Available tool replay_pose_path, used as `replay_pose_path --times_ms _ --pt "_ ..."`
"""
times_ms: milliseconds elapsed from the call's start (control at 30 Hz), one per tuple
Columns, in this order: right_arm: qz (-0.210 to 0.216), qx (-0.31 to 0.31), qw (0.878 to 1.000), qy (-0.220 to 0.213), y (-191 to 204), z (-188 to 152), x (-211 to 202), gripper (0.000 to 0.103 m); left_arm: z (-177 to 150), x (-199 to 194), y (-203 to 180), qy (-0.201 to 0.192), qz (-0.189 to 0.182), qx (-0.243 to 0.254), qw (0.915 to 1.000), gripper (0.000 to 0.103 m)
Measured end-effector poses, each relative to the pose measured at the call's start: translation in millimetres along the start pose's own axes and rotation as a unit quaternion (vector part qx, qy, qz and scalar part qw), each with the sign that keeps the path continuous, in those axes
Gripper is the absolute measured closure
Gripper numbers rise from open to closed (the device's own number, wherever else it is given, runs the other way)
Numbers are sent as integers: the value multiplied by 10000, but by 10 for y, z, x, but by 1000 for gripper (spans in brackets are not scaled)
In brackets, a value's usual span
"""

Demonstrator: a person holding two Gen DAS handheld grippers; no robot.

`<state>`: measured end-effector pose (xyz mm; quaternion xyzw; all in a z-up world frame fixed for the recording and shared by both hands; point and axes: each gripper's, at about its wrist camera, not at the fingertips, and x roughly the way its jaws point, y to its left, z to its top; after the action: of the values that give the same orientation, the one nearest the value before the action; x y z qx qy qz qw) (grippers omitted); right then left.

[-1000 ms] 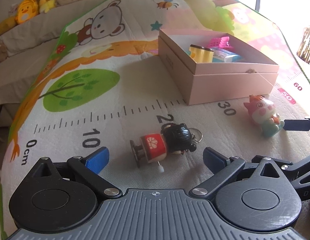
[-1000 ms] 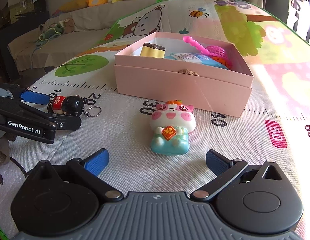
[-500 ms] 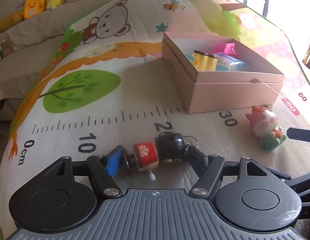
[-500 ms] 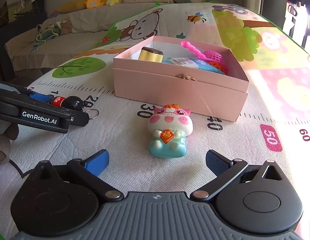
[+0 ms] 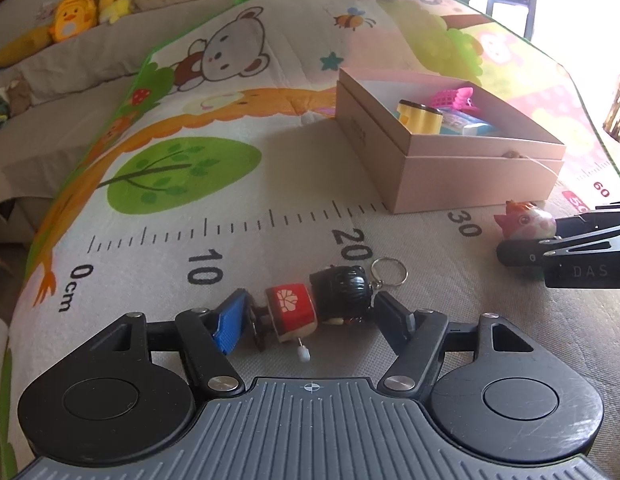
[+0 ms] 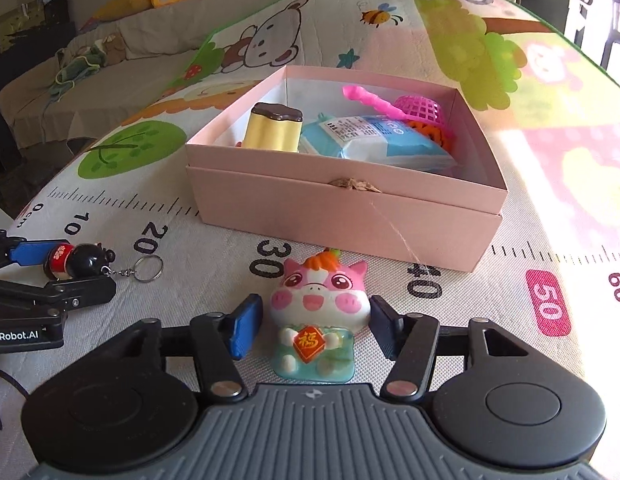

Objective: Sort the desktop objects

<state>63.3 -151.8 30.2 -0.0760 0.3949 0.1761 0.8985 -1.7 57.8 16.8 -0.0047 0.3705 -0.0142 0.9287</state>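
A: Surface: padded play mat, cartoon print with bear, bee, green trees, printed ruler scale across the near part.

B: Directly on it?

A: Pink box, open-topped, behind the scale between the 20 and 40 marks. Doll keychain, lying on its side near the 20 mark, ring toward the box. Pink pig toy, flat on its back just in front of the box, close to the 30 mark. Keychain and pig well apart; neither touching the box.
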Motion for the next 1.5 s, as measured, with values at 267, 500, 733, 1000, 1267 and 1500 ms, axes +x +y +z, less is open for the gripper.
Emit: replay_pose_path --times_ms 267,500,733,1000,1267,1500 --pt "628 -346 9973 163 215 -107 -468 56 18 -304 10 -319 -126 51 9994 30" --pt "885 -372 9885 -1166 98 437 -1399 56 520 -724 -92 -1209 -185 371 9918 30" --pt "177 -166 9771 -2112 -218 1010 -1694 56 1172 -666 -331 -1687 -381 751 9821 30" --pt "-332 267 9718 -2321 -678 1292 -1625 56 1949 -125 -644 -1510 -811 888 9812 30" --pt "-732 477 9724 -2163 -914 1436 -1445 56 2456 431 -753 -1254 -1066 855 9827 20" --pt "-331 768 9829 -1644 -1016 1449 -956 56 2173 512 -183 -1012 -788 174 9916 10"
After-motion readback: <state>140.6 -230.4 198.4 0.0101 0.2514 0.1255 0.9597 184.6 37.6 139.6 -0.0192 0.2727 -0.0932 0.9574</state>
